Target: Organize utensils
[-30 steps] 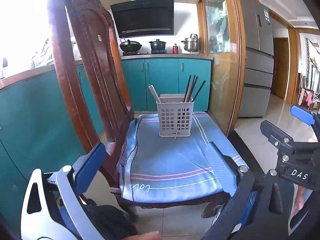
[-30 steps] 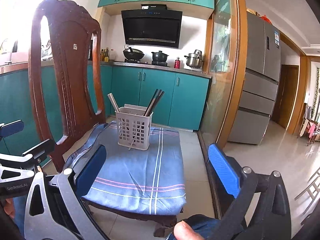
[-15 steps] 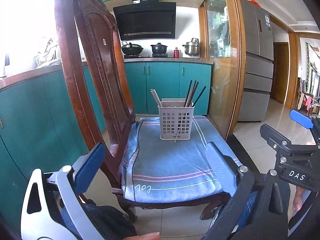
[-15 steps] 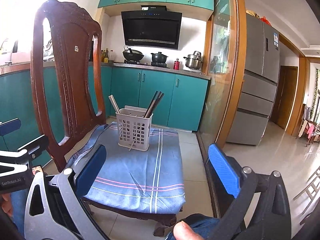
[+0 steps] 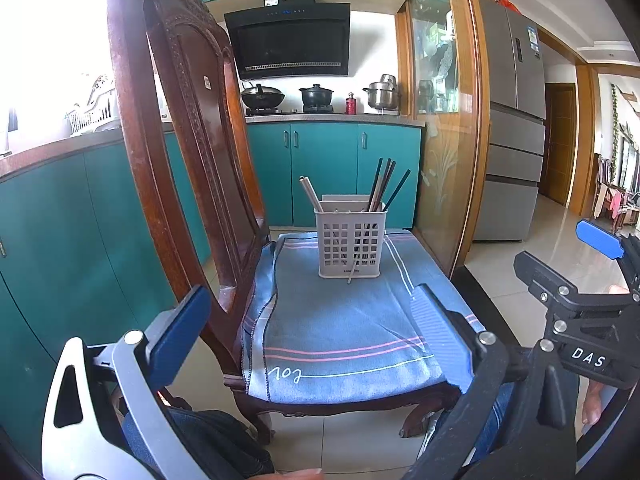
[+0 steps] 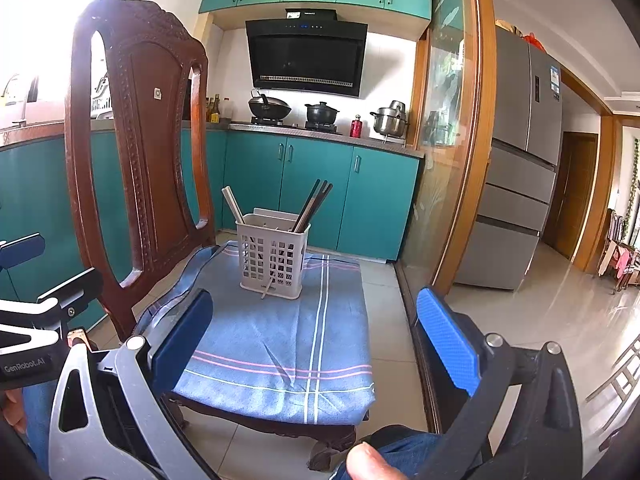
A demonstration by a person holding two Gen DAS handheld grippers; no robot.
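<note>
Both tongs apart, empty — left tongs [image 5: 308, 320], right tongs [image 6: 316, 328]. Chopsticks [image 5: 382, 188] in basket [image 5: 350, 240] likely light, stiff, slippery — pinch upper shafts; basket may tip.

Wood, cloth and plastic on a tiled floor

Glossy carved wooden chair [image 5: 180, 128]; matt woven blue cloth [image 5: 340, 332]; pale perforated plastic basket [image 5: 350, 242]; dark smooth chopsticks [image 5: 384, 184]; shiny floor tiles [image 6: 540, 320]; textured blue pads [image 6: 448, 340].

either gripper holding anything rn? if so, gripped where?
Nothing held. Left gripper and right gripper are both open and empty, short of the utensil basket on the chair.
</note>
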